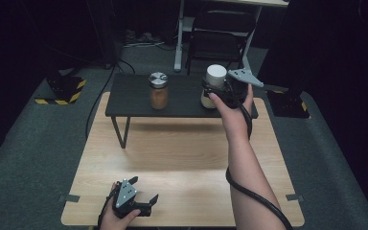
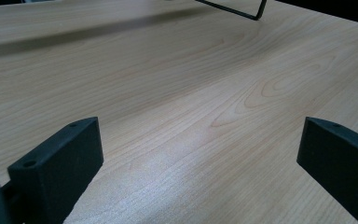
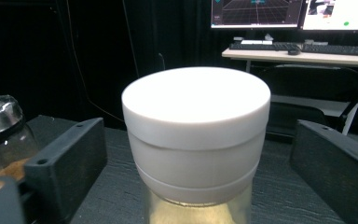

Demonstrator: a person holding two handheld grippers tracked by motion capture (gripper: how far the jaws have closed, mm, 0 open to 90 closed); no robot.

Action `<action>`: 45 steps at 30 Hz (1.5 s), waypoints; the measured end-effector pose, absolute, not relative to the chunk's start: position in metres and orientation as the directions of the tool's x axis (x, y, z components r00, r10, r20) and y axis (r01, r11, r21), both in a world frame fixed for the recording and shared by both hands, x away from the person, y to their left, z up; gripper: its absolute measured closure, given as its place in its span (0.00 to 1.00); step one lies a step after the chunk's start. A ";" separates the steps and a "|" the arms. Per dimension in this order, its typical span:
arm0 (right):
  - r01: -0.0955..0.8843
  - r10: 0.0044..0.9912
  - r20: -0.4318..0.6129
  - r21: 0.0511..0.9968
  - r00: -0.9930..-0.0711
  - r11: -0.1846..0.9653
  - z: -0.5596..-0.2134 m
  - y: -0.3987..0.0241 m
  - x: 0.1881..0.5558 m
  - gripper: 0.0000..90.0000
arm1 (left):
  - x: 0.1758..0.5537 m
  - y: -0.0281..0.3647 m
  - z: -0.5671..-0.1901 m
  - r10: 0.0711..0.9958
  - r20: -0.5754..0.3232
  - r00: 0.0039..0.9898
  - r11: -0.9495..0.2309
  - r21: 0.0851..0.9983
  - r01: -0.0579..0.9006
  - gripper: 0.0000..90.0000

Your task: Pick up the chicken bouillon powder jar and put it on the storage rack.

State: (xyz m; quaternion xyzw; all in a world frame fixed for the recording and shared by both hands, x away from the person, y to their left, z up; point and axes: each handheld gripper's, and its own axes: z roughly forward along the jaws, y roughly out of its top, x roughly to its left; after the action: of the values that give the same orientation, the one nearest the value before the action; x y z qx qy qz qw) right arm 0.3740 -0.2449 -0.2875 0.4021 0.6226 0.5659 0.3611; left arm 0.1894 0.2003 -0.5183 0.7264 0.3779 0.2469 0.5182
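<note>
grey carpet (image 1: 38,139), folding chair (image 1: 219,38), monitors (image 3: 256,11)

Place: lab or office workroom | floor: grey carpet (image 1: 24,143), hazard-striped black base (image 1: 63,88) | beyond right gripper's fingers (image 3: 65,161): lit monitors (image 3: 291,13), keyboard (image 3: 261,46) on desk (image 3: 298,57), folding chair (image 1: 219,38) | dark surroundings

1. No word, number, brand or label can be read anywhere from here.
2. The two monitors (image 3: 294,13) at the back are lit, but whatever is on them is too small to make out.
3. The white-lidded jar (image 3: 196,140) and the metal-lidded jar (image 1: 158,91) carry no legible label.
</note>
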 end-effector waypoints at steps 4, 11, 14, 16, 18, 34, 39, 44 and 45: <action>0.092 0.907 0.007 0.995 -0.420 0.035 -0.287 -0.245 0.373 0.00 | 0.190 0.201 -0.518 0.804 -0.036 0.593 -0.175 0.940 0.294 0.01; 0.090 0.905 0.008 0.995 -0.426 0.034 -0.288 -0.249 0.367 0.00 | 0.189 0.200 -0.518 0.803 -0.029 0.595 -0.181 0.940 0.290 0.00; 0.088 0.902 0.015 0.996 -0.431 0.025 -0.289 -0.252 0.364 0.00 | 0.189 0.200 -0.518 0.805 -0.027 0.593 -0.182 0.939 0.291 0.01; 0.081 0.899 0.014 0.996 -0.438 0.024 -0.291 -0.254 0.361 0.00 | 0.189 0.199 -0.518 0.805 -0.026 0.592 -0.183 0.939 0.291 0.01; 0.077 0.896 0.009 0.997 -0.443 0.028 -0.292 -0.255 0.359 0.00 | 0.189 0.199 -0.518 0.805 -0.026 0.592 -0.183 0.939 0.290 0.01; 0.048 0.876 -0.001 0.998 -0.483 0.028 -0.301 -0.270 0.339 0.00 | 0.189 0.199 -0.517 0.806 -0.022 0.592 -0.188 0.938 0.292 0.01; 0.044 0.873 -0.005 0.999 -0.487 0.030 -0.306 -0.271 0.332 0.00 | 0.189 0.198 -0.517 0.807 -0.023 0.590 -0.188 0.937 0.294 0.01; 0.039 0.869 -0.003 0.999 -0.495 0.025 -0.313 -0.276 0.324 0.00 | 0.189 0.198 -0.517 0.807 -0.023 0.589 -0.187 0.937 0.294 0.00; 0.039 0.868 -0.002 0.999 -0.497 0.025 -0.314 -0.277 0.323 0.00 | 0.189 0.198 -0.517 0.808 -0.023 0.589 -0.187 0.937 0.294 0.01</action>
State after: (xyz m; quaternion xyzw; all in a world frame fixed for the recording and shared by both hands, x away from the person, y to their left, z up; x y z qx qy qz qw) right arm 0.3227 -0.2774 -0.3139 0.3620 0.6261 0.5971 0.3468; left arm 0.1894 0.1977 -0.5174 0.7285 0.3779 0.2504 0.5135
